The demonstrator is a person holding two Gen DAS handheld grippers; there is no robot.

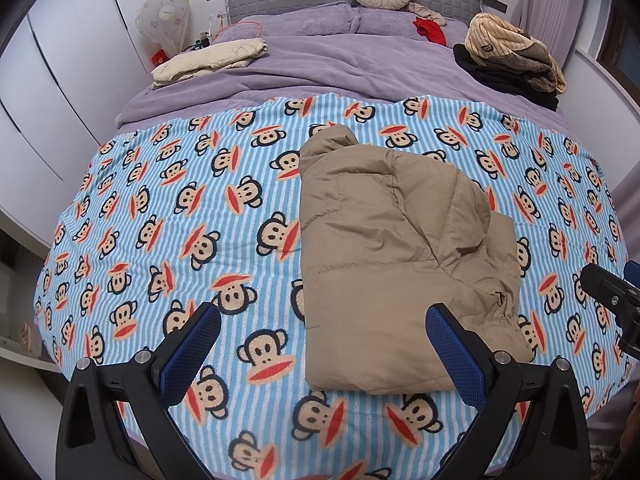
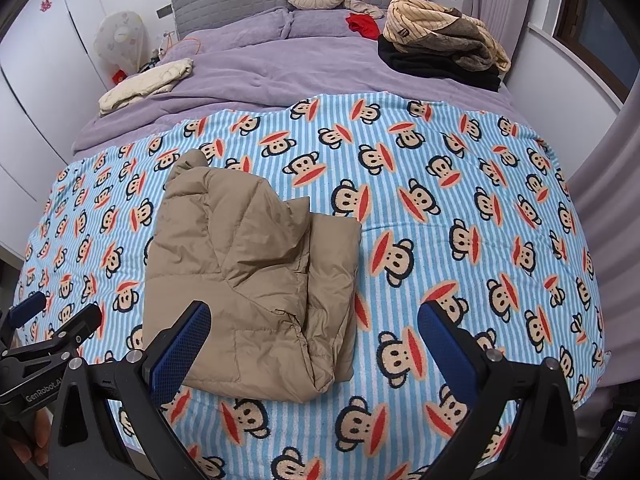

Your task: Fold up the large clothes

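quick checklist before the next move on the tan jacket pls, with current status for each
1. Left gripper open and empty: ok, fingers spread, nothing between them.
2. Right gripper open and empty: ok, fingers wide apart above the blanket.
3. Tan puffer jacket lies wholly on the monkey blanket: ok.
4. Jacket folded to a neat packet: not ok, its right-hand layers sit bunched and uneven.
5. Space around the jacket free: ok, the clothes pile and cream bundle lie far back.
6. Zip or front closed: cannot tell, hidden.
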